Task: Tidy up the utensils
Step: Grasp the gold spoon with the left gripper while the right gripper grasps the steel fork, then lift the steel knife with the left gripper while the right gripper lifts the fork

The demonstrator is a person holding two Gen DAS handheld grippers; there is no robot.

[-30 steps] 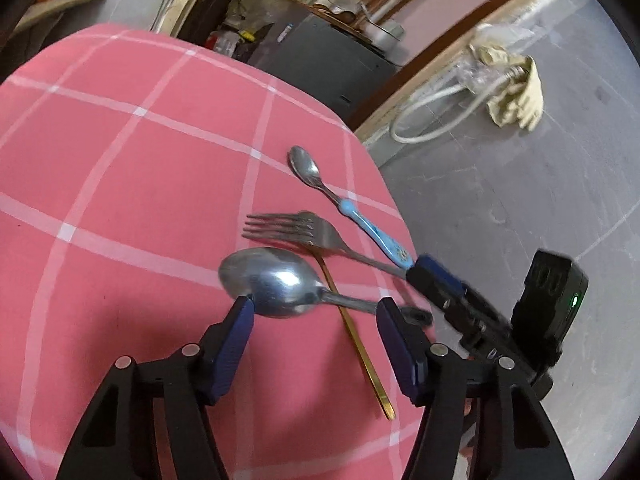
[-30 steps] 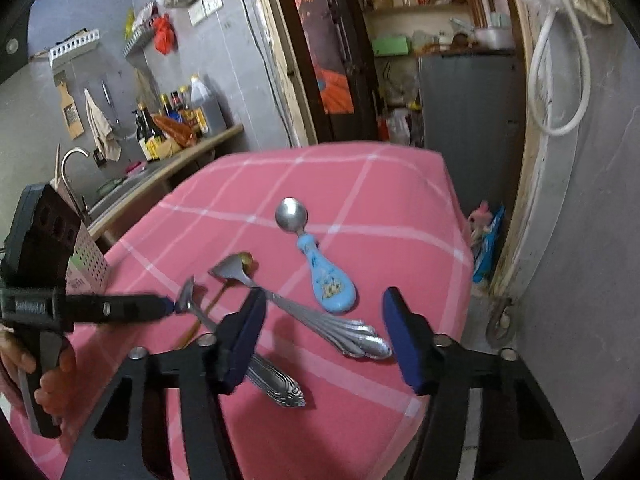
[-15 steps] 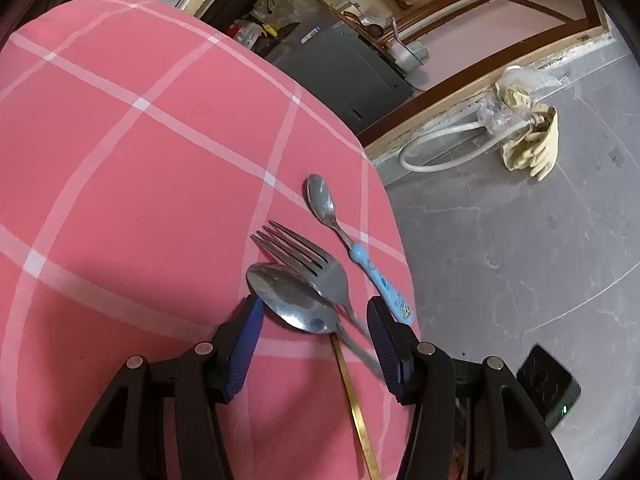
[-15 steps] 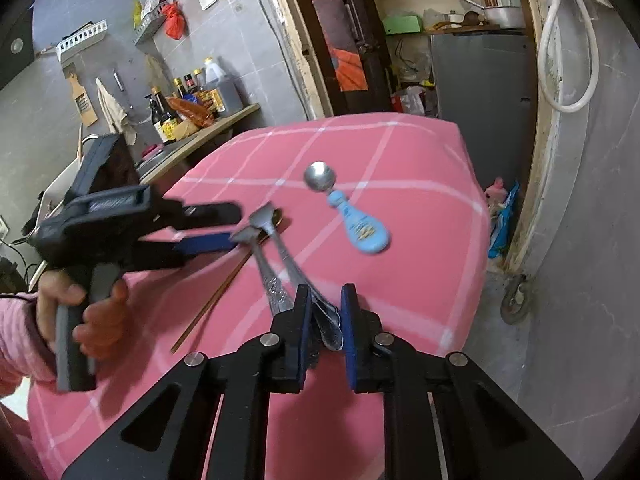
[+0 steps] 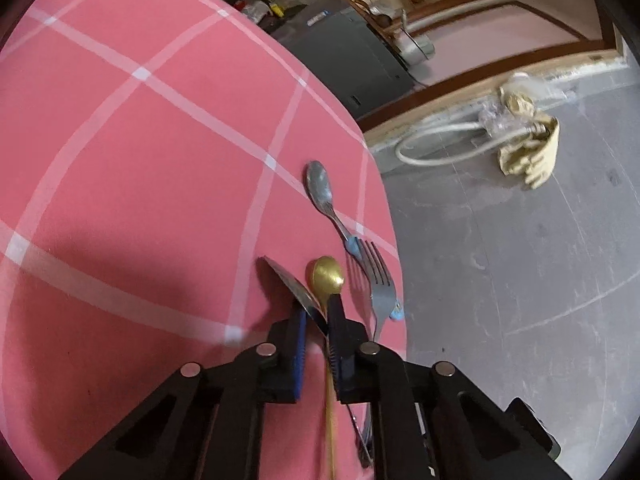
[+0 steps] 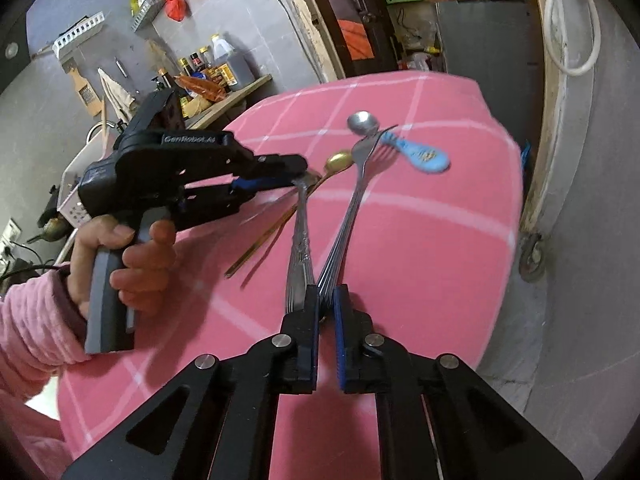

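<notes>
My left gripper [image 5: 318, 312] has just closed on the big spoon [image 5: 290, 286], low in the frame's centre. My right gripper [image 6: 326, 300] has clamped the fork [image 6: 352, 216] by its handle, tines raised over the pink tablecloth [image 6: 420, 240].

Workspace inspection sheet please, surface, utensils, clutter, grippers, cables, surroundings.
Surface: pink checked tablecloth.
Job's things: large steel spoon and fork both gripped; gold spoon and blue-handled spoon lying on the cloth.
Clutter: nothing seen on the cloth.
Grippers: left gripper has just closed on the large spoon near its bowl; right gripper shut on the fork's handle end.
Cables: white hose on the floor.
Surroundings: bottles on a counter, grey cabinet, yellowish gloves.
</notes>
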